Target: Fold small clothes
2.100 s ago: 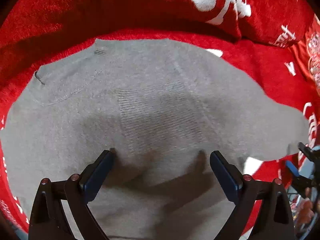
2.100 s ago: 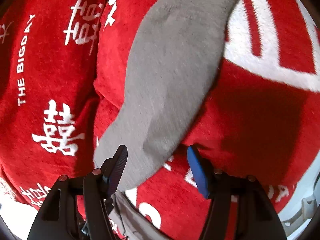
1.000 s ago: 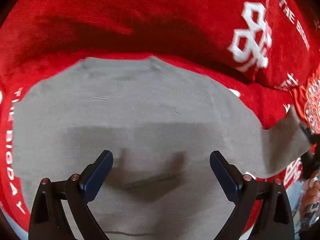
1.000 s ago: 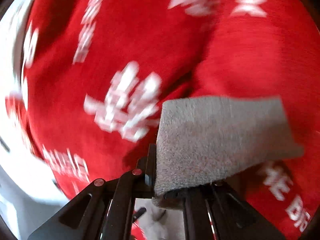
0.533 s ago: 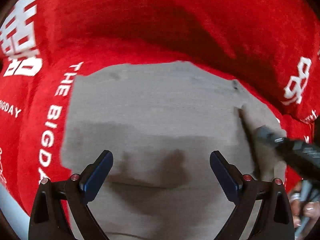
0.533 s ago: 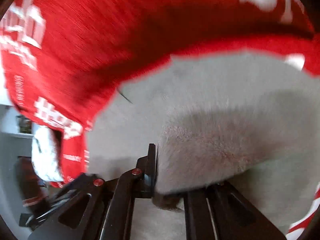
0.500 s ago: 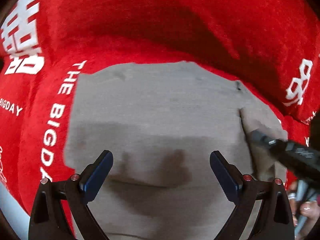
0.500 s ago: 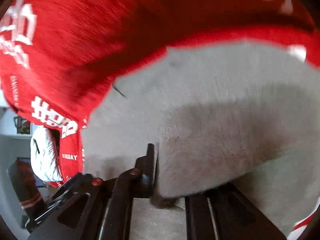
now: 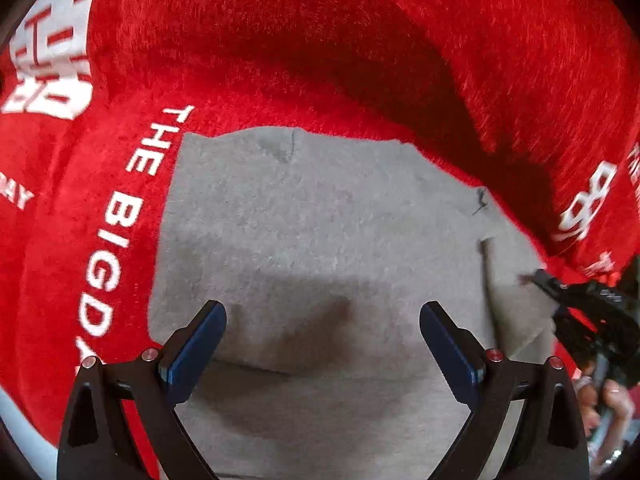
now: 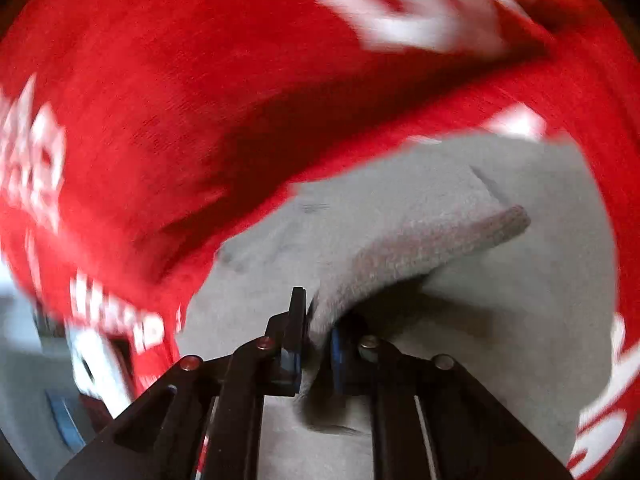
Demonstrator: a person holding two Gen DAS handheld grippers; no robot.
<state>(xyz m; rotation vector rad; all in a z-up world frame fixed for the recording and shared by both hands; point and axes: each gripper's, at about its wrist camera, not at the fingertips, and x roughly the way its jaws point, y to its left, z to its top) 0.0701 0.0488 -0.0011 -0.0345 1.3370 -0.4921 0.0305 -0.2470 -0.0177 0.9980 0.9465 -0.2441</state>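
A small grey knitted garment (image 9: 320,232) lies flat on a red blanket (image 9: 280,60). My left gripper (image 9: 322,344) is open and empty, its blue-padded jaws spread just above the garment's near part. My right gripper (image 10: 314,344) is shut on the grey sleeve (image 10: 420,240) and holds it folded over the garment's body (image 10: 520,300). In the left wrist view the right gripper (image 9: 560,286) comes in from the right edge, with the folded sleeve (image 9: 512,280) under it.
The red blanket carries white lettering "THE BIGDAY" (image 9: 120,216) left of the garment and bulges up in a thick fold behind it (image 9: 400,40). A person's hand (image 9: 608,396) shows at the lower right. Pale floor and a blurred object (image 10: 60,360) show beyond the blanket's left edge.
My right gripper has closed on the sleeve end, lifted it and carried it over onto the garment's body. My left gripper stayed open and shifted left along the garment.
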